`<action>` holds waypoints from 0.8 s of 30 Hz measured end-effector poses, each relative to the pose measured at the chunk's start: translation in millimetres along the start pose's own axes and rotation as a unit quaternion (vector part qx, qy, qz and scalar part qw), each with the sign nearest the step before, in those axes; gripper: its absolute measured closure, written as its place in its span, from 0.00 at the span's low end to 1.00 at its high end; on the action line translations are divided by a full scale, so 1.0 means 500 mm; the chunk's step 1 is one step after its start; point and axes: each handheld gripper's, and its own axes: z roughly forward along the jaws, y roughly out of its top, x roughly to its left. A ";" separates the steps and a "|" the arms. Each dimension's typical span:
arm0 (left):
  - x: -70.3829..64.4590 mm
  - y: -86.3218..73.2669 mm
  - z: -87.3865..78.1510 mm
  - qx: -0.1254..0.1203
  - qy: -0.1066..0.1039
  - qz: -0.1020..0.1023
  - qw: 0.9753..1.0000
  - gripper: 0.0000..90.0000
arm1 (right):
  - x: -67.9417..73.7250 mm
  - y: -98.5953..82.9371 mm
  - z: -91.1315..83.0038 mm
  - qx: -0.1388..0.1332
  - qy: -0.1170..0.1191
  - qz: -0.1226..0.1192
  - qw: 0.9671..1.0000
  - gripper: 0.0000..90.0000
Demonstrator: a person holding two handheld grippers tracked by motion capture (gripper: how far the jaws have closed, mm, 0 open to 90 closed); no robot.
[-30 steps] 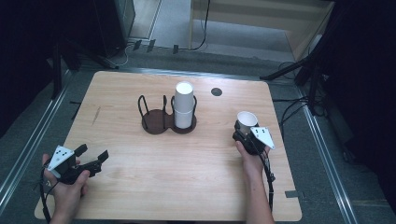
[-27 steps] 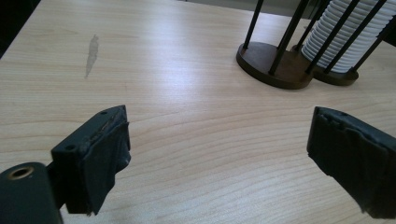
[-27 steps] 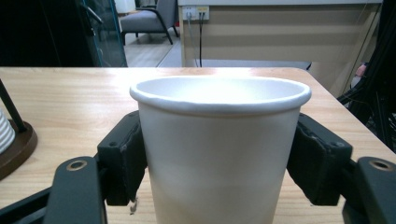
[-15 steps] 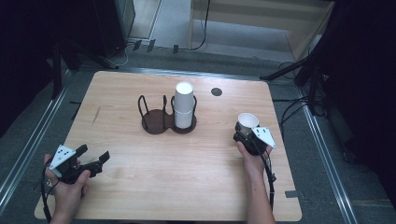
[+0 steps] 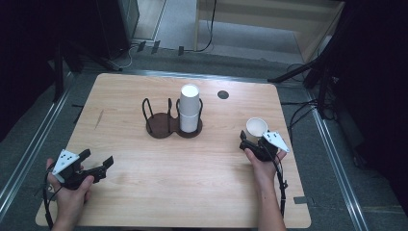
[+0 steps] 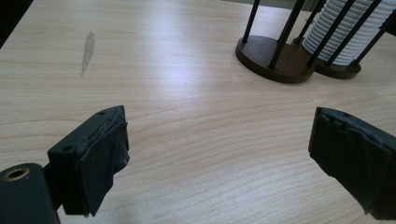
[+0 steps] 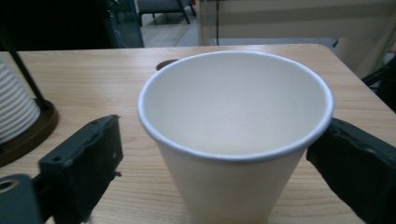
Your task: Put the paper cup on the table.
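one loose paper cup (image 7: 236, 140), one ribbed stack (image 5: 189, 108), twin-ring wooden holder (image 5: 166, 124).
right gripper (image 5: 254, 139) spread around the cup; left gripper (image 5: 98, 162) wide, empty.

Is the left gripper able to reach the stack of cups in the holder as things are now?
Probably yes. The left gripper is open, and bare table lies between it and the stack of cups; only the holder's rods stand around the stack.

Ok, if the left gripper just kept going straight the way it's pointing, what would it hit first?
Probably the empty dark ring of the cup holder. The left gripper has open jaws over bare table, with nothing nearer in that line; depth is uncertain.
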 end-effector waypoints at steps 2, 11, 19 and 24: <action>0.000 0.000 0.000 -0.001 0.000 0.000 1.000 0.06 | -0.001 0.004 -0.006 -0.003 0.005 -0.001 1.000 0.00; 0.001 0.000 0.000 -0.001 -0.002 0.000 1.000 0.06 | -0.004 0.017 -0.043 -0.006 0.019 -0.028 0.999 0.00; 0.001 0.000 0.000 -0.001 -0.003 -0.001 1.000 0.06 | -0.027 0.004 -0.084 -0.004 0.017 -0.025 1.000 0.00; 0.001 0.000 0.000 0.000 -0.004 0.000 1.000 0.06 | -0.047 -0.006 -0.109 -0.006 0.017 -0.024 1.000 0.00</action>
